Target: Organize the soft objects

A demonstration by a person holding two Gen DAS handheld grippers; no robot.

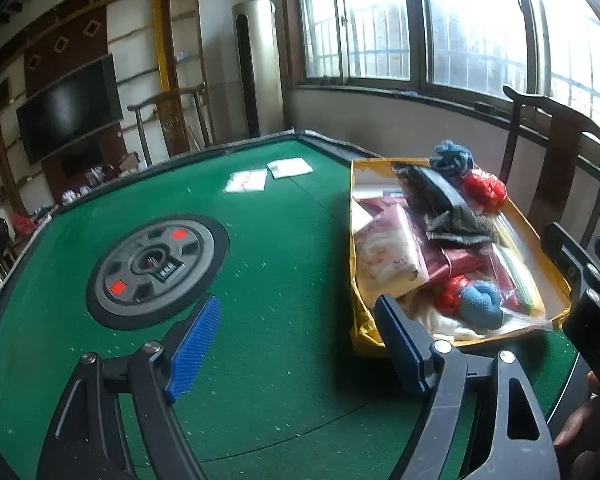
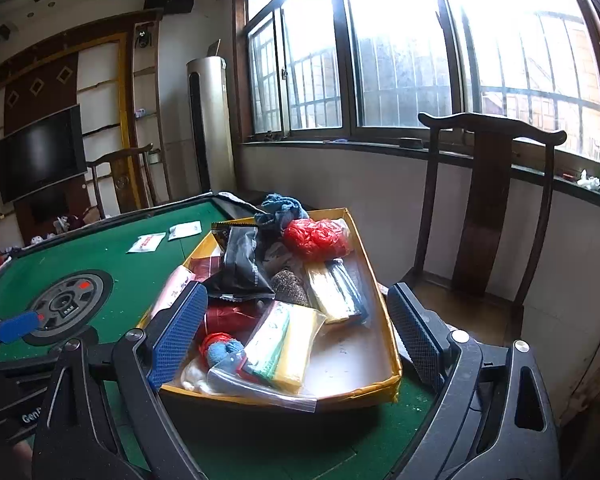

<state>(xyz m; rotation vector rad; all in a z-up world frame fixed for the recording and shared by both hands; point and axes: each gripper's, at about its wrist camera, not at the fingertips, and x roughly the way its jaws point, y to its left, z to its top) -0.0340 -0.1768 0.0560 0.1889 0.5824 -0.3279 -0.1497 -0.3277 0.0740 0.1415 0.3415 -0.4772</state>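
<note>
1. Hovering over the near end of the yellow cardboard box (image 2: 352,394), the right gripper (image 2: 296,344) has its jaws wide apart and nothing between the pads; in its own view the two fingers straddle the box's near corners without touching it.

2. Left gripper (image 1: 296,344): jaws likewise spread and empty. It hangs over bare green felt of the mahjong table (image 1: 260,240), with the box off to its right. Finding: the right hand is the nearer one to the contents.

3. Nearest contents, straight ahead of the right gripper and slightly below it: a clear zip bag of yellow and green cloths (image 2: 284,348), long axis running from near-left to far-right; beside it to the left, a small red-and-blue knitted bundle (image 2: 220,346) on white fabric.

4. Mid box: a black foil pouch (image 2: 242,264) lying tilted on top of the heap, long axis running away from the camera; right of it a second clear bag holding yellow and dark strips (image 2: 338,290), aligned with the box's length.

5. Far end: a red mesh ball (image 2: 316,238) and a blue knitted item (image 2: 280,206) draped over the rim.

6. Box long axis points away toward the window wall. Judgement: a forward, downward reach by the right hand meets the zip bag first.

7. Beyond, on open felt, two white packets (image 1: 268,174) lie well apart from the box.
</note>
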